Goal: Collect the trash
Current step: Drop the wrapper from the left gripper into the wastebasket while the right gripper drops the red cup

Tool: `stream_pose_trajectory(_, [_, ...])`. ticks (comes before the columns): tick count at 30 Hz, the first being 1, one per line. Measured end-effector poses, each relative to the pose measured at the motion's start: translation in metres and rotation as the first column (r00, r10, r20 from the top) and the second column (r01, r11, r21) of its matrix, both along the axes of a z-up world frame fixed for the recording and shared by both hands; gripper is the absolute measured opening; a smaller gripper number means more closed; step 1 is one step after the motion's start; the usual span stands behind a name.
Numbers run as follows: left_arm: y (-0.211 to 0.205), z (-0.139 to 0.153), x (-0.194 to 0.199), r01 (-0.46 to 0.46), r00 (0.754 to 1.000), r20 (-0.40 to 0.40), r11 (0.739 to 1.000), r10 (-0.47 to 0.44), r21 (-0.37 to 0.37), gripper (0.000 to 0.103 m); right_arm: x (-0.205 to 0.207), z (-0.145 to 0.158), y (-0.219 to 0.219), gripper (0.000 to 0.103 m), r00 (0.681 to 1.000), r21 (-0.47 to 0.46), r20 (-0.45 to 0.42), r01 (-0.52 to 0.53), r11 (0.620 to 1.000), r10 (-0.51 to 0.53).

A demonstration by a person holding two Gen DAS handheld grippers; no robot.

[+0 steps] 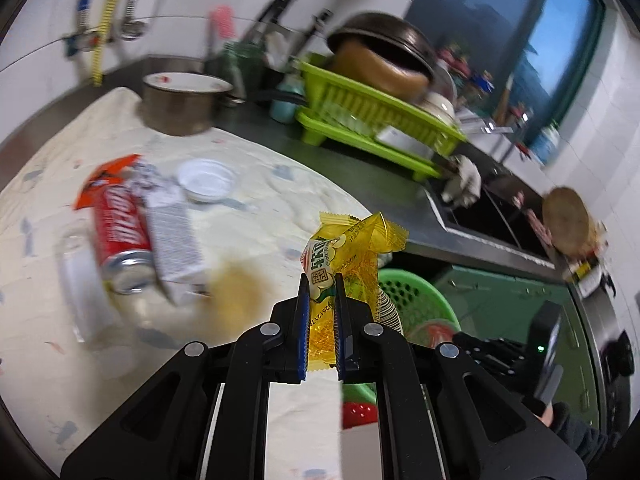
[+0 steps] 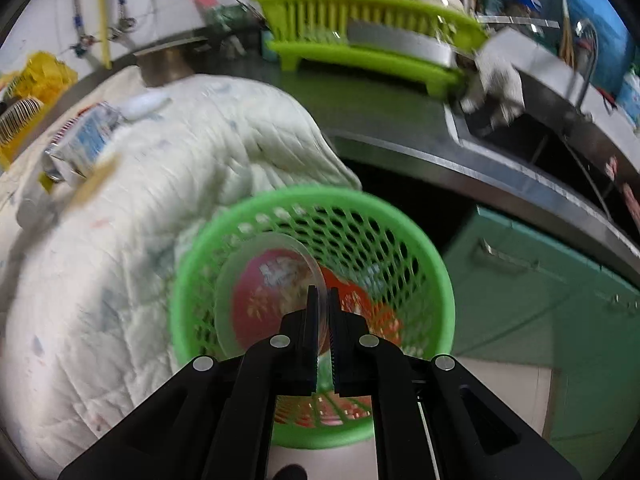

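Observation:
My left gripper point(image 1: 322, 280) is shut on a yellow snack wrapper point(image 1: 352, 248) and holds it above the cloth-covered table's right edge. A red soda can point(image 1: 120, 236), a white carton point(image 1: 176, 236), a white plastic lid point(image 1: 207, 179) and an orange wrapper point(image 1: 108, 178) lie on the table to the left. My right gripper point(image 2: 323, 294) is shut on a clear plastic lid point(image 2: 264, 300) and holds it over the mouth of the green mesh trash basket point(image 2: 420, 248). The basket holds red and orange wrappers. The basket also shows in the left wrist view point(image 1: 416, 296).
A steel pot point(image 1: 180, 104) stands at the table's back. A lime dish rack point(image 1: 372, 120) with bowls sits on the steel counter, with a sink point(image 2: 532, 128) to its right. Green cabinet doors point(image 2: 540, 280) are below the counter. A white quilted cloth point(image 2: 120, 240) covers the table.

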State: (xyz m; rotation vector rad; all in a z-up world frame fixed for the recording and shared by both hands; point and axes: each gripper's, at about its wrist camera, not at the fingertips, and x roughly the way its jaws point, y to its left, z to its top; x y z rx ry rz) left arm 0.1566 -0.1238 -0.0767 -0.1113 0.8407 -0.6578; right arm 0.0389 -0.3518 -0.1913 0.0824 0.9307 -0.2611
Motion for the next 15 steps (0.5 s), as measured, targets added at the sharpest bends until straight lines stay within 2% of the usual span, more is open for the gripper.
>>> stream_pose_trajectory(5, [-0.037,-0.013,-0.008,0.076,0.997,-0.033,0.997,-0.075,0.02,0.009,-0.011,-0.018,-0.016,0.009,0.998,0.024,-0.023,0.06,0.998,-0.059])
stream_pose_trajectory(13, [-0.092,-0.04,-0.019,0.175,0.981,-0.097,0.983,-0.169,0.051,0.009,-0.03,0.001,-0.025,0.04,0.994,0.032,0.043,0.099,0.995,-0.1])
stream_pose_trajectory(15, [-0.105,-0.05,-0.021,0.193,0.976,-0.12,0.979,-0.184,0.068,0.009,-0.038,0.008,-0.029,0.043,0.991,0.036,0.061,0.115,0.993,-0.117])
